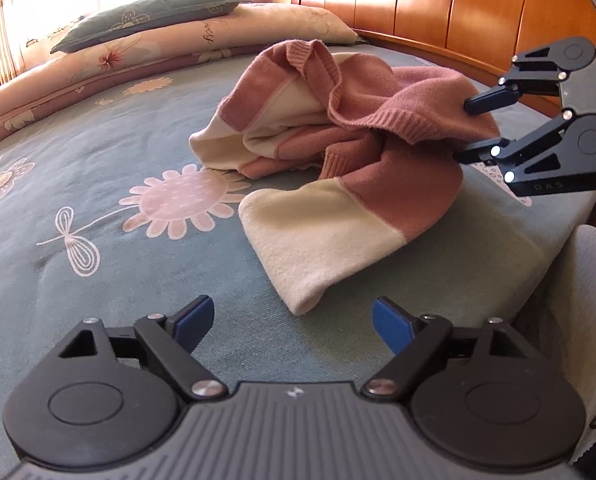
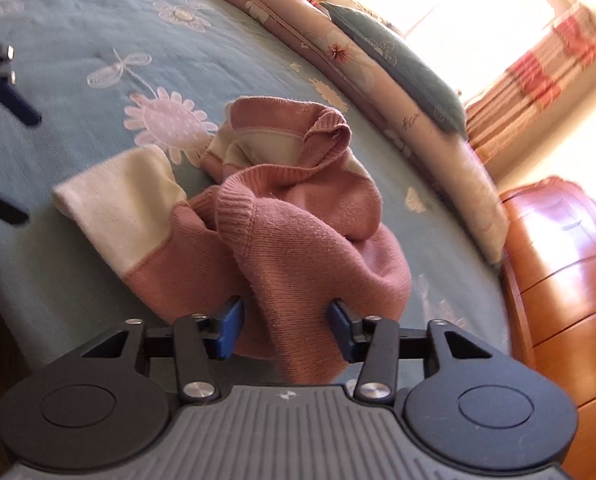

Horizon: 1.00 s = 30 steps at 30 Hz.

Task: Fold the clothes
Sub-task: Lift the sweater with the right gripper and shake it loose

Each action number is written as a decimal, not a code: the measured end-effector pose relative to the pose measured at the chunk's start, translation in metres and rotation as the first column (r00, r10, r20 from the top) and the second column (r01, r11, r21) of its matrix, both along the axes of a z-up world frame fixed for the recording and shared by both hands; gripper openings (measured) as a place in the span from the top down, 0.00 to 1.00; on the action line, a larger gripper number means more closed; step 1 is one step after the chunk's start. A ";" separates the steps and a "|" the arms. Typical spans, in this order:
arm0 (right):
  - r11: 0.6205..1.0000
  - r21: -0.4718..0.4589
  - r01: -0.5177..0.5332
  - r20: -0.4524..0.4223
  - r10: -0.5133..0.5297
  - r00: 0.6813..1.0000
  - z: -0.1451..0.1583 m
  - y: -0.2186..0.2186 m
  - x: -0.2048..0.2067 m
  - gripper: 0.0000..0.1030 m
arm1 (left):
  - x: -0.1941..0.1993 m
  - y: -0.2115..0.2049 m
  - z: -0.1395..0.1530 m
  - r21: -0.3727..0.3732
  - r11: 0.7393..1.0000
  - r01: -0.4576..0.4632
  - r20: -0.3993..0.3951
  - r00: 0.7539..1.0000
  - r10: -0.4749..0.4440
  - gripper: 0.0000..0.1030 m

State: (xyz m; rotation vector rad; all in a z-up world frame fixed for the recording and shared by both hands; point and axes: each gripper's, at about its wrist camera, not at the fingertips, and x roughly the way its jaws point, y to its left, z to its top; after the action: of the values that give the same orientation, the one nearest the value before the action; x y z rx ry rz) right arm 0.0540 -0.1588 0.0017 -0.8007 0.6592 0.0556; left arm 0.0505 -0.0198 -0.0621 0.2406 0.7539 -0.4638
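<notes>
The sweater lies crumpled on the bed, its cream sleeve end pointing toward the left tongs, which stand apart and empty just short of it. The right tongs straddle a pink fold at the sweater's far side; whether the pads press it I cannot tell. The knit looks soft, light and limp, so a ribbed hem or cuff seems the best hold. The sweater's shape is hidden in its bunching.

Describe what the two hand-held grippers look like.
Both match: the left hand-held gripper and right hand-held gripper have black linkage arms with silver rivets, round black hubs, blue finger pads and a ribbed grey body with a small white emblem.
</notes>
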 end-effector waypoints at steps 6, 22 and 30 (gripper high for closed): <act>0.996 0.069 0.052 0.077 -0.057 0.995 0.016 -0.019 0.009 0.88 | 0.012 -0.004 -0.001 0.028 0.999 0.022 0.002 1.000 -0.022 0.17; 0.906 0.349 0.239 -0.028 -0.245 0.969 0.033 -0.096 0.033 0.85 | 0.053 -0.021 0.014 0.051 0.994 0.098 0.061 0.993 -0.101 0.26; 0.890 0.411 0.196 -0.055 -0.191 0.980 0.030 -0.101 0.036 0.69 | 0.127 -0.033 0.036 0.183 0.963 0.196 0.169 0.959 -0.228 0.44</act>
State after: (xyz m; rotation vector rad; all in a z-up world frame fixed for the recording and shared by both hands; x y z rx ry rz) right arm 0.0901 -0.2598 0.0321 -0.3210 0.7061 0.0175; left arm 0.1771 -0.0525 -0.0266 0.5179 0.5828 -0.5745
